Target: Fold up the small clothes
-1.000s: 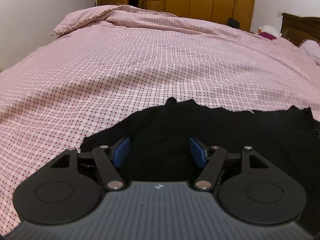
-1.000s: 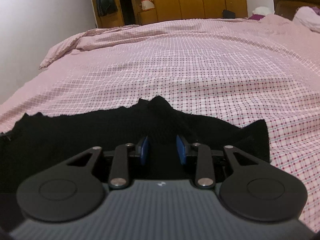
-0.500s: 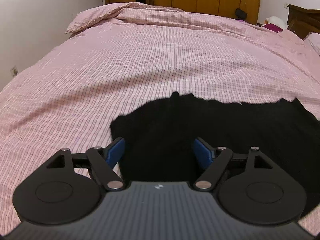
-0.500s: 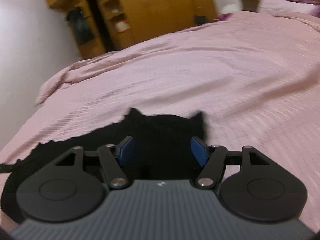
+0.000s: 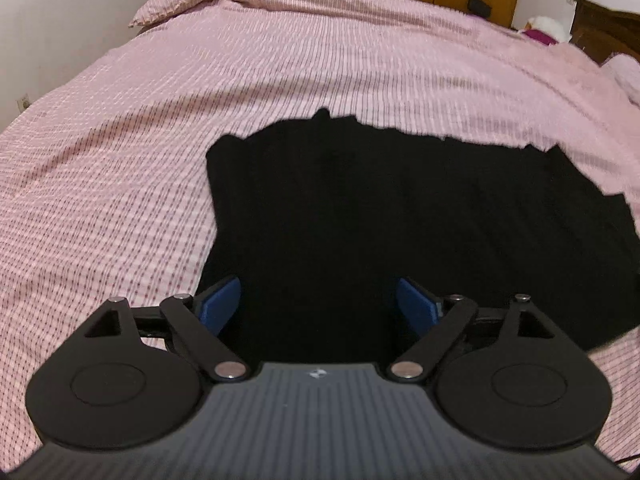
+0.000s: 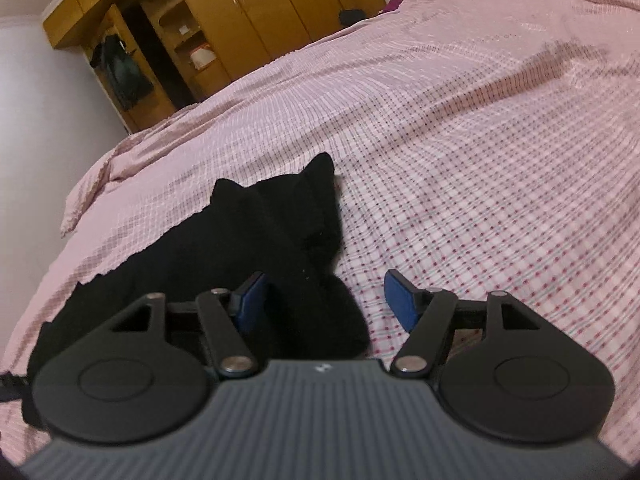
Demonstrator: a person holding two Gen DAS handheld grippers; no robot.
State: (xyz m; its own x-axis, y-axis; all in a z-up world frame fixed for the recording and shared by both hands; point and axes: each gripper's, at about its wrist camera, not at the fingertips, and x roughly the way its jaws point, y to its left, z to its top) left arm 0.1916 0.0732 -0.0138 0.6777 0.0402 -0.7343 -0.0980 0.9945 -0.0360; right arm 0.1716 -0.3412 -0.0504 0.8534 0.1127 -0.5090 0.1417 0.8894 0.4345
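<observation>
The left gripper [image 5: 318,300] hangs low over the near left part of a black garment [image 5: 400,220] that lies spread flat on the pink checked bedspread [image 5: 120,160], its blue pads [image 5: 220,300] set wide apart with nothing between them. Further right, the right gripper [image 6: 326,300] hovers at the garment's right-hand edge, fingers likewise wide and gripping nothing, one blue pad over the black cloth and the other over bare bedspread. A wooden wardrobe [image 6: 260,12] stands beyond the bed.

Two matching black grippers with blue pads

On the left gripper [image 5: 318,306] and right gripper [image 6: 324,300], ribbed grey housings, round black discs and silver pivot screws are seen.
</observation>
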